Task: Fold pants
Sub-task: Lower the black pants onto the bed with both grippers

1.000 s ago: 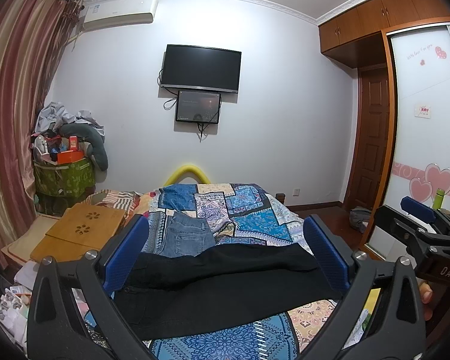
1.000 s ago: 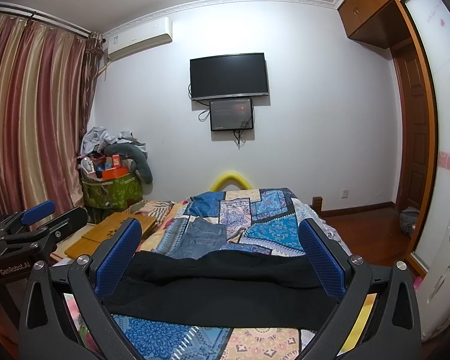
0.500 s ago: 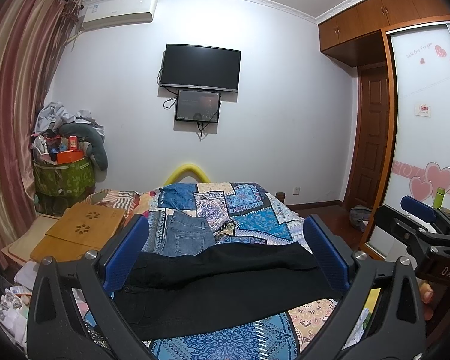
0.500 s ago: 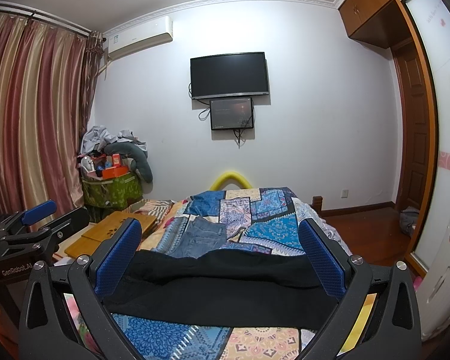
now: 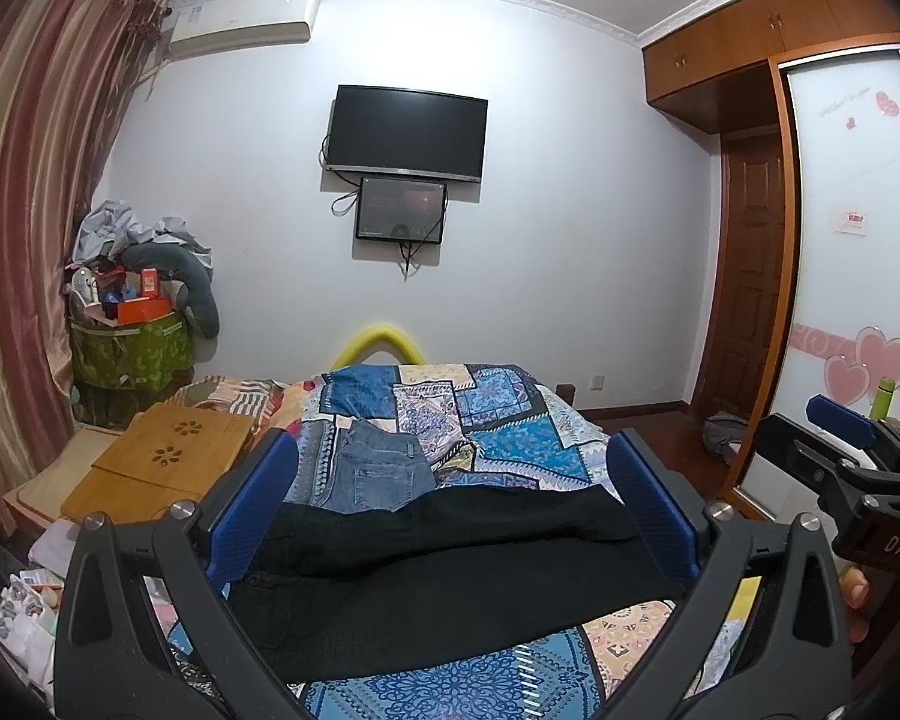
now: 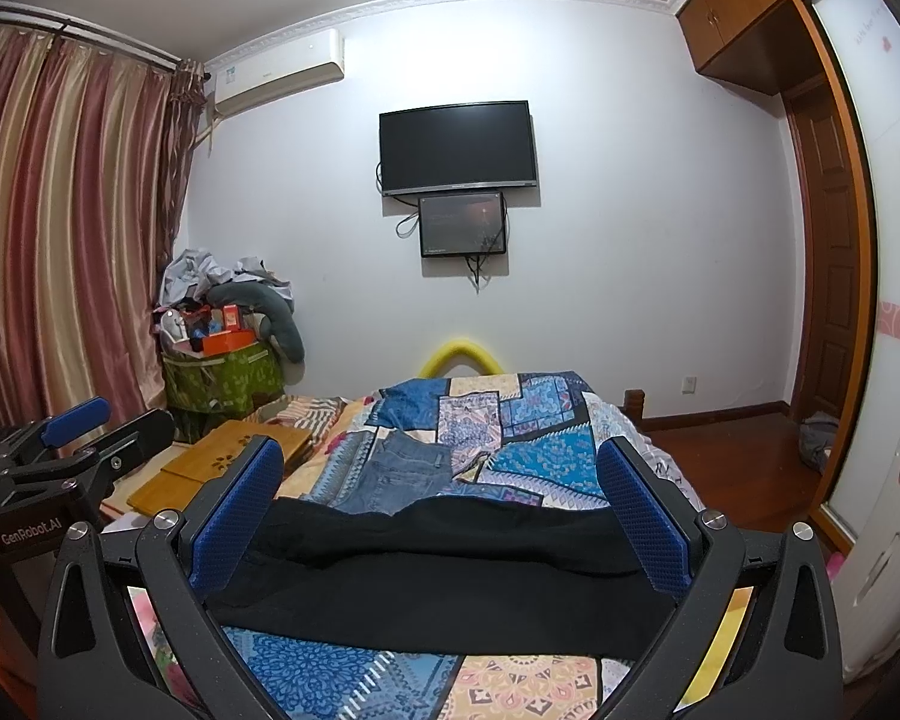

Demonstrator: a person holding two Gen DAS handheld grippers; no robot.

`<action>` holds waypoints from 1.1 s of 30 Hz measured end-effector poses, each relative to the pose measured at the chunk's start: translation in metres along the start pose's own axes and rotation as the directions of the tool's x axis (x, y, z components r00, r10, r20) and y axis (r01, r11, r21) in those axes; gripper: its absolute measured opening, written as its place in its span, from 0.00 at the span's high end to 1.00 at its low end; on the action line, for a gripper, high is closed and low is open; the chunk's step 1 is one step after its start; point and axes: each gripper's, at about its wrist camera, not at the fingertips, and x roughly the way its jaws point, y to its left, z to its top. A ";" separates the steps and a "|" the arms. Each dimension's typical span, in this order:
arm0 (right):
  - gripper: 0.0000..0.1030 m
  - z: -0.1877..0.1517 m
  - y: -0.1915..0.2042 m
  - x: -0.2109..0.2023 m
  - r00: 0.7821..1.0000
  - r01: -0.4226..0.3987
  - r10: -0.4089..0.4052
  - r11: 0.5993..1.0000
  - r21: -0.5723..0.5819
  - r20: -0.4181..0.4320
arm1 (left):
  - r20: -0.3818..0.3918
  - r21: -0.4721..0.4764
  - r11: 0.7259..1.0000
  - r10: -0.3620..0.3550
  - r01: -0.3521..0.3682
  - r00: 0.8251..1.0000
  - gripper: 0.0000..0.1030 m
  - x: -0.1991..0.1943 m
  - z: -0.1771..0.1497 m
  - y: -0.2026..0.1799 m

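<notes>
The left black two-finger gripper with blue textured pads is held level and pointing forward, its jaws spread wide with nothing between the pads. The right black gripper with blue ribbed pads is held in the same way, jaws equally wide apart and gripping nothing. Each shows at the other's outer edge, and fingertips of the person's hand curl under the right one.
</notes>
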 end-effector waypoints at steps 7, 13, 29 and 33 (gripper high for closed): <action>0.00 -0.004 -0.007 0.021 0.999 0.004 -0.004 1.000 0.007 -0.038 | -0.035 -0.001 1.000 0.018 -0.018 0.999 0.00 0.033 -0.002 0.011; 0.00 -0.008 -0.017 0.060 0.994 0.005 -0.003 1.000 0.022 -0.107 | -0.108 0.004 0.998 0.057 -0.057 0.992 0.00 0.089 -0.007 0.030; 0.00 -0.061 -0.050 0.199 0.929 0.016 -0.028 0.999 -0.037 -0.370 | -0.371 -0.050 0.966 0.216 -0.252 0.903 0.00 0.291 -0.064 0.145; 0.00 -0.071 -0.068 0.234 0.903 -0.019 0.014 1.000 -0.007 -0.429 | -0.437 -0.048 0.955 0.244 -0.294 0.866 0.00 0.332 -0.085 0.180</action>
